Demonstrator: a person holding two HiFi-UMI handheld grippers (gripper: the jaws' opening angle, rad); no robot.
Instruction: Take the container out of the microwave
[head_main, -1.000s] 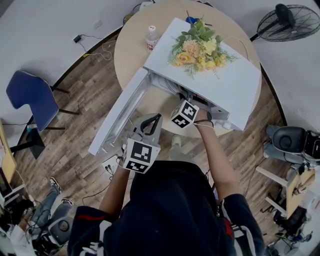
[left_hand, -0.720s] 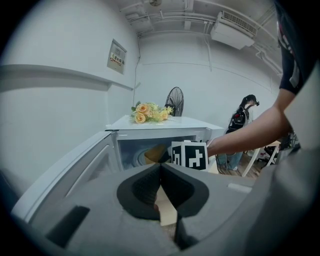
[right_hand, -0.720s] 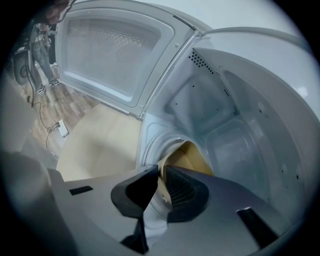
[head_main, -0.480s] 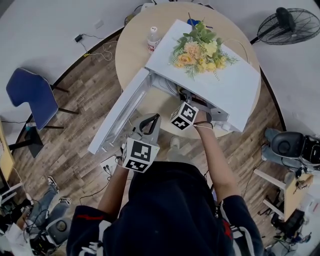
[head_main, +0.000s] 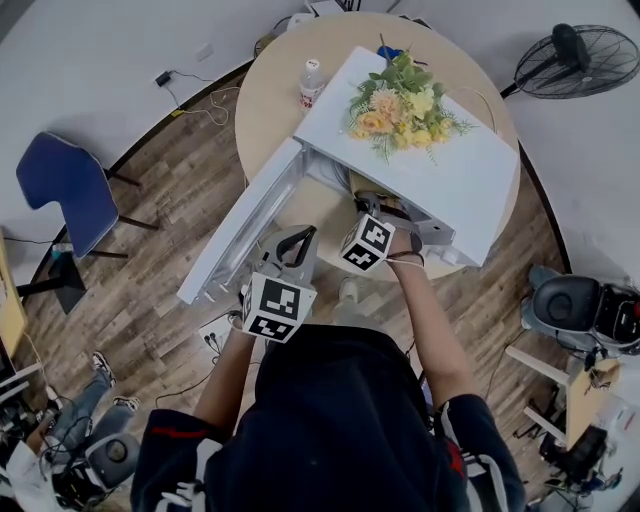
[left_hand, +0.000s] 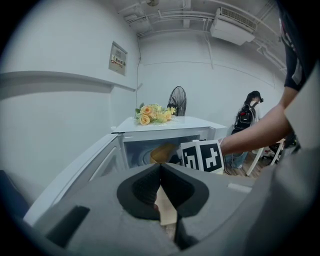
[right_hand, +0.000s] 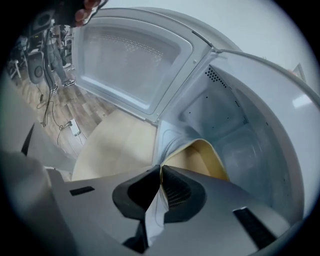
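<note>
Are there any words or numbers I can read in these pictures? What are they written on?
No text here reads clearly.
Wall sign: print too small to read.
Bottle on the table: label too blurred to read.
Marker cubes: only black-and-white square patterns, no letters or numbers.

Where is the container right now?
The container sits just inside the open microwave, right of its door in the right gripper view, rim pinched by the right gripper, whose jaws have just been closing on it.
</note>
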